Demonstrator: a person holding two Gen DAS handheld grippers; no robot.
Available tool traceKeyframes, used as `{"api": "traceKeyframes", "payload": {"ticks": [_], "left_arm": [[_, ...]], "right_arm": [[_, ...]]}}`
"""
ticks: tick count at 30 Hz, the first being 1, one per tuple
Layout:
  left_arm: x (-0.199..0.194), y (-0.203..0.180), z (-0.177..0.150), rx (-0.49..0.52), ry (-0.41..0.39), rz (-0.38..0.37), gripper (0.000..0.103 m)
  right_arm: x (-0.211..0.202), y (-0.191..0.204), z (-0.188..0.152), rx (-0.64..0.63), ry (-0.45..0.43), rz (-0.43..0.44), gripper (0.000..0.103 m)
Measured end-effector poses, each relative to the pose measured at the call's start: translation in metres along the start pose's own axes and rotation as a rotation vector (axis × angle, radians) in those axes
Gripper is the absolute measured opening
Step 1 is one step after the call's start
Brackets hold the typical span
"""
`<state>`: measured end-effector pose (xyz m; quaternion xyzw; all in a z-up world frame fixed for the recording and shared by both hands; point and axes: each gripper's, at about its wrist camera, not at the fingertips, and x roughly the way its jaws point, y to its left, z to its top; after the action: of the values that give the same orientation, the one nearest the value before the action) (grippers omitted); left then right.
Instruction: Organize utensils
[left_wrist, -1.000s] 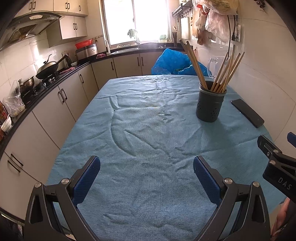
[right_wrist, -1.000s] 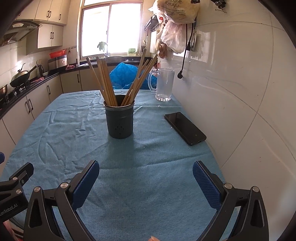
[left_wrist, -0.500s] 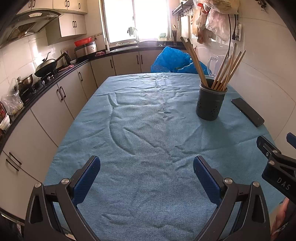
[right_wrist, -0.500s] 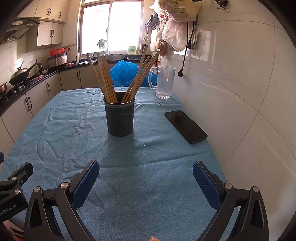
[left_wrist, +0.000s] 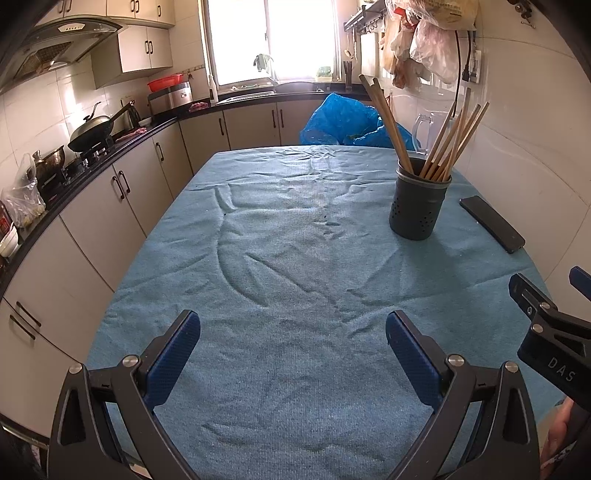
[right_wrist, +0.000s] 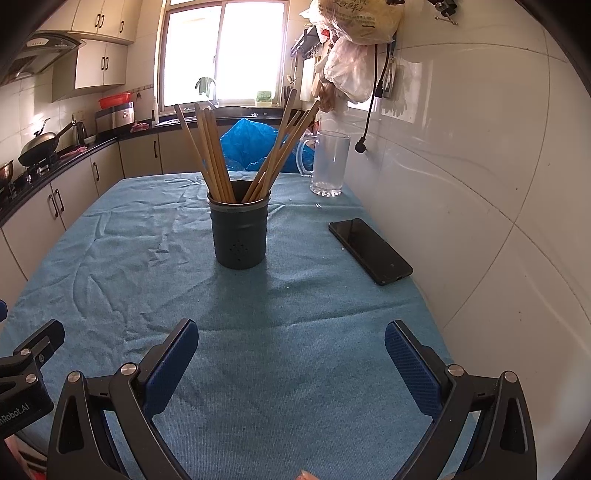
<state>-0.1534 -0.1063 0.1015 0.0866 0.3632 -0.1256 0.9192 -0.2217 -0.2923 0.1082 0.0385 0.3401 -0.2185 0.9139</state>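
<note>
We hold both tools low over the near end of the table, side by side, and neither carries anything. Our left gripper (left_wrist: 291, 354) has its jaws spread wide over bare blue cloth (left_wrist: 295, 258), and our right gripper (right_wrist: 291, 356) is spread just as wide, pointing straight at the dark holder (right_wrist: 239, 232). The chopsticks (right_wrist: 218, 155) all stand in that holder, fanned into two bundles that lean against opposite sides of its rim. We see no loose utensil on the cloth, so we judge the sorting is either finished or waiting on a regroup inside the cup. The holder sits toward the wall side, well ahead of us, within easier reach of our right tool. A black phone (right_wrist: 369, 249) lies near it by the wall, and a glass pitcher (right_wrist: 328, 164) stands farther back; we would need to steer clear of both
</note>
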Motion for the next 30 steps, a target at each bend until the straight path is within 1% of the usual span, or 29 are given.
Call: {"api": "traceKeyframes", "payload": {"ticks": [22, 30], "left_arm": [[-0.001, 0.001, -0.001, -0.003, -0.003, -0.004, 0.1], [-0.011, -0.003, -0.003, -0.008, -0.018, -0.003, 0.1]], "right_arm": [[-0.002, 0.001, -0.002, -0.002, -0.003, -0.002, 0.103], [-0.009, 0.003, -0.005, 0.0, -0.012, -0.003, 0.103]]}}
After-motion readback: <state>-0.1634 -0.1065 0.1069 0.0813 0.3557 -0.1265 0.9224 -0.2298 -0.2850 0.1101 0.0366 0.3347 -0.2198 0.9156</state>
